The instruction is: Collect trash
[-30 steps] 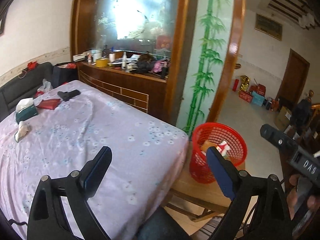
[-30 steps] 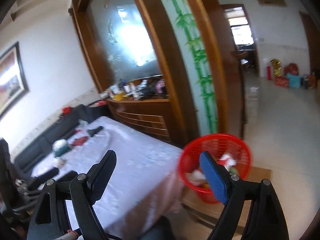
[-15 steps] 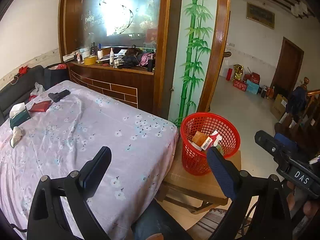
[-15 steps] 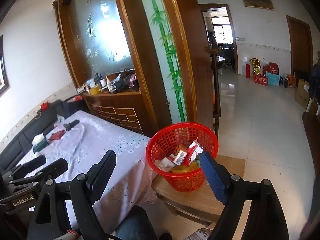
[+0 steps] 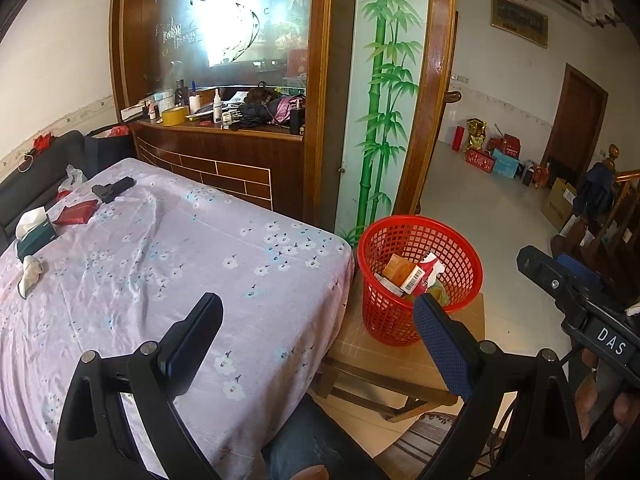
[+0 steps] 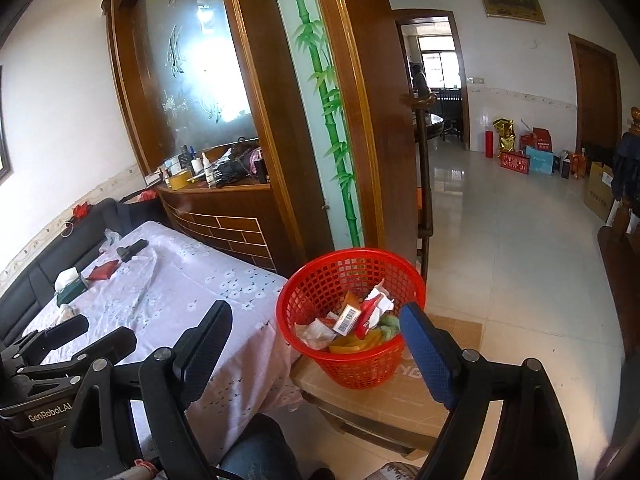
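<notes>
A red mesh basket (image 5: 420, 276) (image 6: 352, 320) holds several pieces of trash: cartons, wrappers and paper. It stands on a cardboard-topped wooden stool (image 5: 404, 364) at the table's right end. My left gripper (image 5: 316, 332) is open and empty, held above the table's near edge, left of the basket. My right gripper (image 6: 316, 344) is open and empty, with the basket between its fingers in view, a little beyond them. A crumpled white tissue (image 5: 28, 276) lies on the cloth at far left.
The table wears a lilac flowered cloth (image 5: 160, 264). At its far left lie a tissue box (image 5: 34, 232), a red packet (image 5: 76, 213) and a black object (image 5: 113, 189). A wooden partition with a cluttered shelf (image 5: 224, 120) stands behind. Tiled floor (image 6: 520, 248) spreads right.
Both grippers have drawn back and steadied; the basket now shows lower and fuller in both views. Both stayed open and empty.
</notes>
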Tool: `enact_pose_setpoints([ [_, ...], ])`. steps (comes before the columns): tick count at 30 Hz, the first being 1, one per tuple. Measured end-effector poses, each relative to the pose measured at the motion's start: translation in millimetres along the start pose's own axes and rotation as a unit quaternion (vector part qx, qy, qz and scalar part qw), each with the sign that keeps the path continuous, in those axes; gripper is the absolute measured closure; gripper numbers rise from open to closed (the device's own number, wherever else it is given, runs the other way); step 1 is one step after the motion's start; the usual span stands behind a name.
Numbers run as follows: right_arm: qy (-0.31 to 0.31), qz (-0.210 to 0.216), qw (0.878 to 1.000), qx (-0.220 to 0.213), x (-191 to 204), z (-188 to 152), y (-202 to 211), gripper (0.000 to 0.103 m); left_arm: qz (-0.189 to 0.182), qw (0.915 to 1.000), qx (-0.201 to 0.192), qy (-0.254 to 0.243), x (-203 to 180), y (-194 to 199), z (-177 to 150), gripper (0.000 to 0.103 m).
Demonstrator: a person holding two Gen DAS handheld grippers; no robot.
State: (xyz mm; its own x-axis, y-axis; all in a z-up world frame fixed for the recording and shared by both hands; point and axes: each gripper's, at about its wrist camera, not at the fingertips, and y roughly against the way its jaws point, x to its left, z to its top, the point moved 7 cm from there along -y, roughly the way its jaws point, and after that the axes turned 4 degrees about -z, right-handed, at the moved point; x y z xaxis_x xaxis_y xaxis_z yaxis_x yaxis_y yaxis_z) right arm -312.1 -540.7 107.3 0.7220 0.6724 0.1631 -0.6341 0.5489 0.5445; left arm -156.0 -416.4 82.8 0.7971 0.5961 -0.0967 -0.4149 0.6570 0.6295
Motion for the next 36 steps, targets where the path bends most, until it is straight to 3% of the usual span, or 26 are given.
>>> enact_pose_setpoints([
  [36, -0.003, -0.004, 1.0, -0.001, -2.3, 2.6, 2.0, 0.014, 0.001, 1.0, -0.002, -0.002, -3.4, 0.9, -0.9, 0.008],
])
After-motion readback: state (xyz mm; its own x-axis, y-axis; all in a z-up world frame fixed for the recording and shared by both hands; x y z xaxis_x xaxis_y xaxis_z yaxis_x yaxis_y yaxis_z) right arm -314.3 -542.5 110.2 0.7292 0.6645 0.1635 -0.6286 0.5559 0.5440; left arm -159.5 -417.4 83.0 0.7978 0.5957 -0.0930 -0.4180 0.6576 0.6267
